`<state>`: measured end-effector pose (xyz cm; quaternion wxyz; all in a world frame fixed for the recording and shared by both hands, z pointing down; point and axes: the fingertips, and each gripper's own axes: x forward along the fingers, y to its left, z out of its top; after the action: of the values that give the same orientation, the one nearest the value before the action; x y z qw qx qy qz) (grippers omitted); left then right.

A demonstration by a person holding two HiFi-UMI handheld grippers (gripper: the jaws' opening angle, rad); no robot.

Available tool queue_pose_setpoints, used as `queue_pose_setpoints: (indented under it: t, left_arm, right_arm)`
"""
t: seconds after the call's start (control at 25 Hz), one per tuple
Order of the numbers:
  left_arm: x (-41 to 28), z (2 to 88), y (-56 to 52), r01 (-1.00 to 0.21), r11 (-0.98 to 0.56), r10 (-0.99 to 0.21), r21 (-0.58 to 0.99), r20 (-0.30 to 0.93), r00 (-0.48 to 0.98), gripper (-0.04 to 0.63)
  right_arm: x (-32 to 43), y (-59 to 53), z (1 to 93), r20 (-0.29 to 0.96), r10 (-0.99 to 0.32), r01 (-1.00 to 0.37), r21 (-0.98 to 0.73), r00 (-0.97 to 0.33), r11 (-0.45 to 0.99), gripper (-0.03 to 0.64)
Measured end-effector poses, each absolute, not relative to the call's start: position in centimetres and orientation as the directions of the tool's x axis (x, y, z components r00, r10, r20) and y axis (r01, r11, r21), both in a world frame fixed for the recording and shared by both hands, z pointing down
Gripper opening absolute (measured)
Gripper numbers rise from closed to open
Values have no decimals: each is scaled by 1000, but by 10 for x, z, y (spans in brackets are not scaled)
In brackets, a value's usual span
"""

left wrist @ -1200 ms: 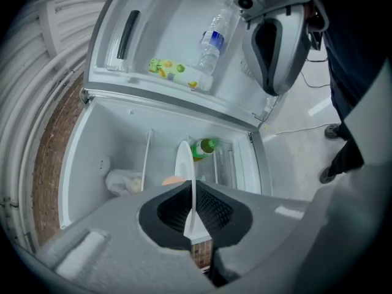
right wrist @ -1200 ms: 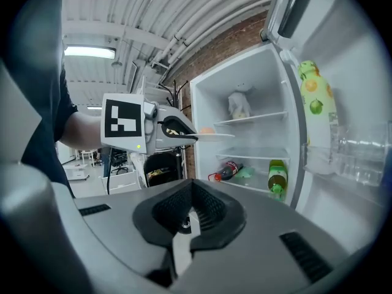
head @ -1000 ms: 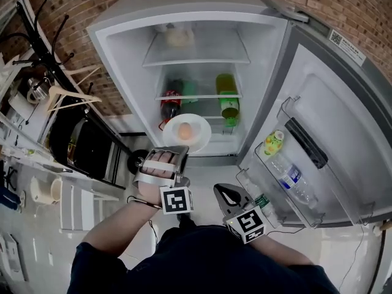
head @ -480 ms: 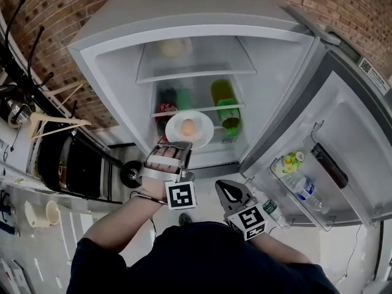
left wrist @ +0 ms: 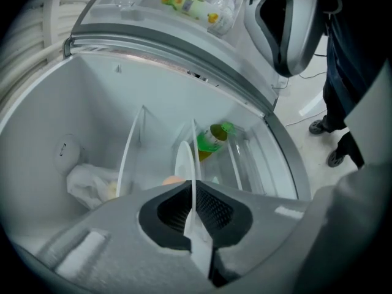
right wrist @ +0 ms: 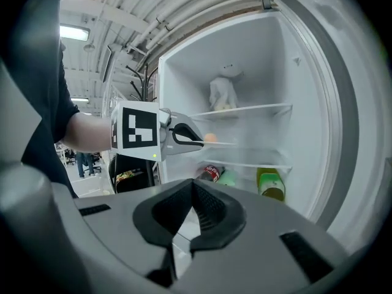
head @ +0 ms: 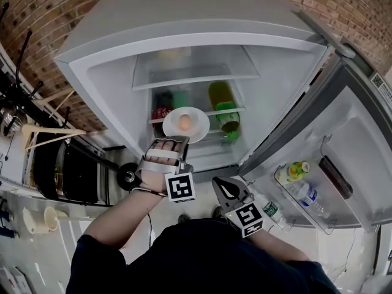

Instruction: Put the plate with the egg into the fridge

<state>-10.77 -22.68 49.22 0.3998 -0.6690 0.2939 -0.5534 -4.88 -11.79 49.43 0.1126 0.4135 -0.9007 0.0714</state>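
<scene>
Holding: the left tongs (head: 174,141) (left wrist: 195,225) pinch the near rim of a white plate (head: 197,116) (left wrist: 182,161), with the rim clamped between the pads.
Plate position: inside the mouth of the open fridge (head: 184,35), held level. In the right gripper view the plate (right wrist: 225,143) sits between the upper shelf (right wrist: 245,109) and the one below it, apart from both.
Egg: a brown egg (head: 184,122) (right wrist: 210,138) rests on the middle of the plate. In the left gripper view only its edge shows beside the plate (left wrist: 173,179).
Right tongs: the right tongs (head: 228,192) (right wrist: 191,222) are pressed together with nothing between them. They are low, in front of the fridge and near the person's body, well apart from the plate.
Top shelf: a pale bag (head: 171,55) (right wrist: 222,94) (left wrist: 89,185) lies at the back.
Lower shelf: a green bottle (head: 223,106) (right wrist: 271,185) (left wrist: 211,141) lies to the right, and a red-labelled cola bottle (head: 162,112) (right wrist: 211,173) lies to the left, under the plate.
Door: the fridge door (head: 349,133) stands wide open on the right. Its rack holds a yellow-green bottle (head: 295,171) and a clear water bottle (head: 306,195).
Surroundings: a brick wall (head: 73,5) is behind the fridge, and a wooden hanger (head: 49,133) is at the left.
</scene>
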Motion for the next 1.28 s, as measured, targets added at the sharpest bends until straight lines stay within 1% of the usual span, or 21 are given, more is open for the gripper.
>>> queue_pose_setpoints:
  t: [0.2, 0.72, 1.28]
  left_arm:
    - [-108, 487, -260, 31, -439, -884, -898, 437, 167, 15]
    - [-96, 524, -306, 64, -470, -873, -880, 475, 109, 15]
    - [-93, 540, -326, 54, -494, -863, -868, 497, 90, 15]
  right_arm:
    - [-46, -131, 490, 255, -707, -737, -32, -660, 676, 9]
    - [-20, -143, 503, 264, -704, -740, -57, -659, 671, 9]
    - [-11, -152, 512, 283, -696, -738, -69, -660, 671, 9]
